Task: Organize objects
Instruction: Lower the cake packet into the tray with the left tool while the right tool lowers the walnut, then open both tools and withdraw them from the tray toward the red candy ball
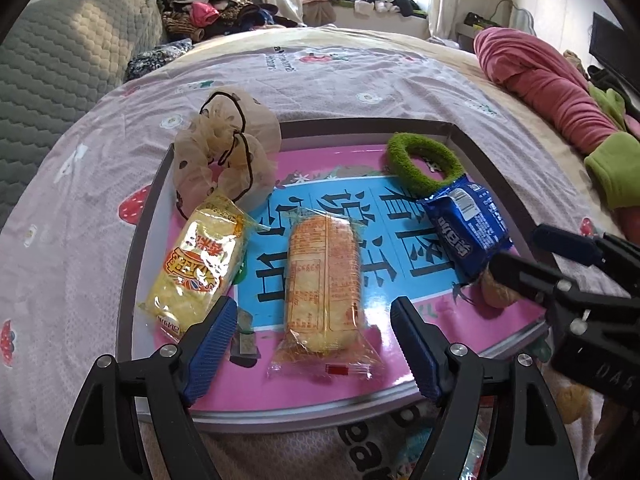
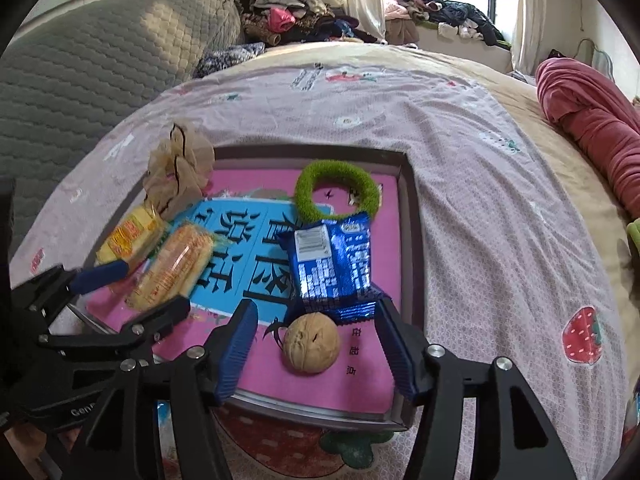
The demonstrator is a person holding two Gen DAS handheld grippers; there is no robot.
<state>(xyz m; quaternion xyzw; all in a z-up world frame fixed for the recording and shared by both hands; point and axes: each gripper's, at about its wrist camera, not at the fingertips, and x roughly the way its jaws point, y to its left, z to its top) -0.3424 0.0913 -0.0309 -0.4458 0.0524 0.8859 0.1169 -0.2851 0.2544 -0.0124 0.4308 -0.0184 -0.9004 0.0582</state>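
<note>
Two grippers apart, left gripper [image 1: 312,344] straddling wrapped cracker pack [image 1: 324,284], right gripper [image 2: 316,348] around walnut [image 2: 311,346], neither touching.

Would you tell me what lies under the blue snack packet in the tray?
The blue snack packet overlaps the green ring at its far end, and its near end touches the walnut. The tray floor beneath is hidden.

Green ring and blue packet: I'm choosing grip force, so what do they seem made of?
The green ring looks like soft, fuzzy fabric, perhaps chenille or terry: its surface is matte and nubby. The blue packet looks like glossy plastic or foil film: it shines, crinkles, and has crimped ends. Both probably give under pressure.
</note>
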